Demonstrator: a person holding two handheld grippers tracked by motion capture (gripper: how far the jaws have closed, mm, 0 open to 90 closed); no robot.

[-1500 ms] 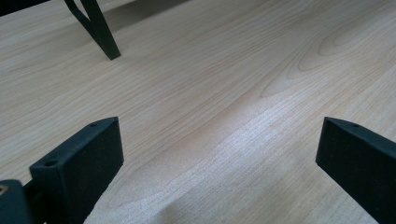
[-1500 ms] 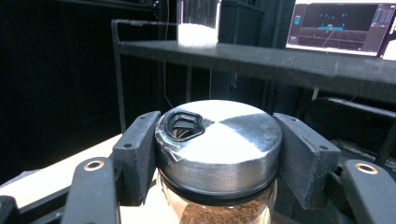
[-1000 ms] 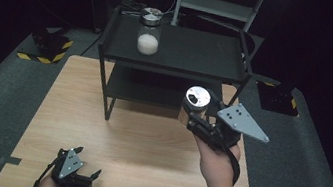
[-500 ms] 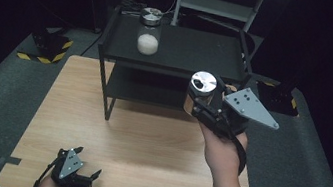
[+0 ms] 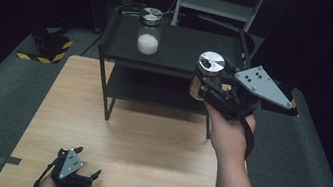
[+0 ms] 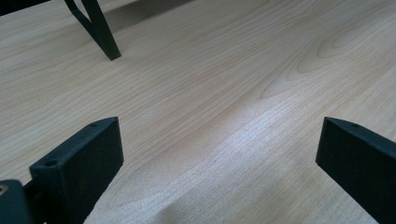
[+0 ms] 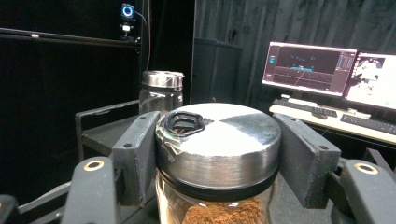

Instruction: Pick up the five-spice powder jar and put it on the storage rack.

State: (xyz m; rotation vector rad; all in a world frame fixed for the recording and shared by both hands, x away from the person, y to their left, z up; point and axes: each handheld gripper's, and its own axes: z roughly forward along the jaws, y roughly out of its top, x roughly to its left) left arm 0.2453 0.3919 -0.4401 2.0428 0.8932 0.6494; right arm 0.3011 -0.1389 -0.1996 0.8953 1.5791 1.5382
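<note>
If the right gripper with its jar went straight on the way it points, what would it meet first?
Probably the second jar on the black shelf; it stands left of the line, so depth is unclear.

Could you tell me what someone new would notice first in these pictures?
Most likely the right gripper, shut on a steel-lidded jar of brown powder, held in the air at the black shelf's front edge. Next, a second jar with white powder stands on the shelf's top.
</note>
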